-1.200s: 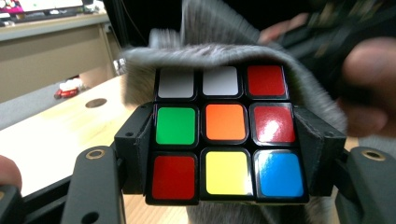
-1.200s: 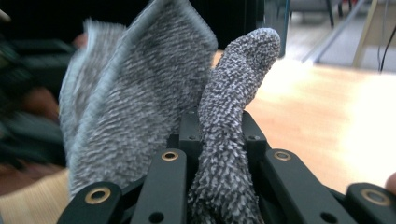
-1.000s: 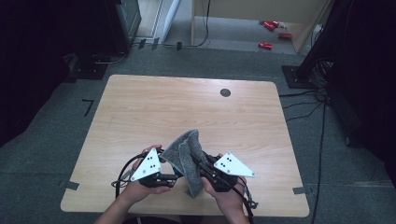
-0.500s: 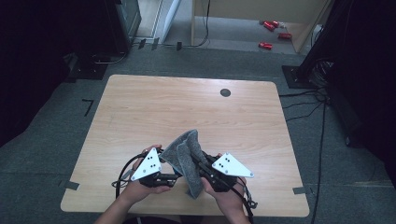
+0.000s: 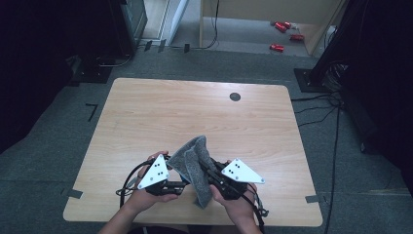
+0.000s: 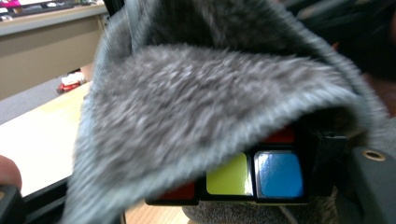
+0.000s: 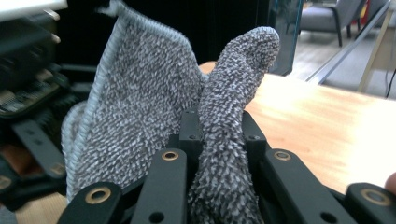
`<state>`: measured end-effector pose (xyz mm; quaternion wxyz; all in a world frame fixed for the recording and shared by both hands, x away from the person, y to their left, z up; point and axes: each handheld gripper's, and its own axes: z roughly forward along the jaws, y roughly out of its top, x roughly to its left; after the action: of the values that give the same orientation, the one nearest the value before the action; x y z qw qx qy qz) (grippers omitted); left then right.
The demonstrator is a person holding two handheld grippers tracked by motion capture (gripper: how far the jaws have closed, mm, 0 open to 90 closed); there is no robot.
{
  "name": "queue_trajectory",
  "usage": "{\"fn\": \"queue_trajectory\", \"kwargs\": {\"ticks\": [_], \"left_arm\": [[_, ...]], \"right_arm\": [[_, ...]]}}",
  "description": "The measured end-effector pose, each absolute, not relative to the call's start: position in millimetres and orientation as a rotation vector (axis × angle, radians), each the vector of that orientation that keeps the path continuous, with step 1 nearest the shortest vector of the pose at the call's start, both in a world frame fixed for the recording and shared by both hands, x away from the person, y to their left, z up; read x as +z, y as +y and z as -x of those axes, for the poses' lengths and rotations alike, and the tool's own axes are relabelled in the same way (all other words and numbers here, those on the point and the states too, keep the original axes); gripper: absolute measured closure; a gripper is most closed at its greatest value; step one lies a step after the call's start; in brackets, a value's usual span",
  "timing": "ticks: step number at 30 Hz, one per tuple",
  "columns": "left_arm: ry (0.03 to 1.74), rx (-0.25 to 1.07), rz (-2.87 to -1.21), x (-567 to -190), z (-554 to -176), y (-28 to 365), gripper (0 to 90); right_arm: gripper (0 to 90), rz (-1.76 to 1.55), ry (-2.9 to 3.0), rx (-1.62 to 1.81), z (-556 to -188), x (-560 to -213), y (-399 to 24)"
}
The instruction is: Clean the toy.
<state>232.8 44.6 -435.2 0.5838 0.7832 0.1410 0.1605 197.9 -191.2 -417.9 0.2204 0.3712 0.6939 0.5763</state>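
Right now both grippers sit near the table's (image 5: 146, 112) front edge, jaws facing each other, cloth (image 5: 196, 157) bunched up between them.

Right gripper (image 7: 218, 140): jaws clamped on a fold of the grey cloth. From the right gripper view the fold runs up between the two jaws and sticks out past their tips; a second flap with a stitched hem stands just left of the jaws, touching them. In the high view the right gripper (image 5: 214, 176) is at the cloth's right side, part of the cloth hanging below it.

Left gripper (image 5: 181, 181): a cube (image 6: 252, 175) with coloured tiles sits ahead of its jaws, low in the left gripper view. Yellow, blue and red tiles show. Cloth drapes over the cube's top and left side, covering most of it. The jaws themselves are hidden by cloth, so can't tell from the pictures if they grip the cube or stand free.

Cloth touches both grippers. Left hand (image 5: 146, 197) and right hand (image 5: 238, 204) rest at the front edge.
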Motion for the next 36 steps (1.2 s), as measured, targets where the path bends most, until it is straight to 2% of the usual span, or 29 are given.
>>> {"fn": "queue_trajectory", "kwargs": {"ticks": [4, 11, 21, 27, 36], "left_arm": [[0.333, 0.373, -1.811, -434, -234, 49, 34.4], [0.326, 0.376, -1.826, -436, -234, 46, 34.4], [0.397, 0.305, -1.662, -422, -242, 71, 34.4], [0.399, 0.241, -1.628, -424, -240, 66, 34.4], [0.417, 0.190, -1.581, -422, -243, 70, 34.4]], "right_arm": [[77.7, -1.121, 1.951, 1.541, -206, -428, -196], [77.7, -1.009, 1.944, 1.580, -193, -407, -187], [77.7, -1.246, 1.961, 1.570, -220, -442, -209], [77.7, -1.104, 1.997, 1.672, -209, -435, -191], [77.8, -1.069, 2.125, 1.686, -204, -446, -172]]}}
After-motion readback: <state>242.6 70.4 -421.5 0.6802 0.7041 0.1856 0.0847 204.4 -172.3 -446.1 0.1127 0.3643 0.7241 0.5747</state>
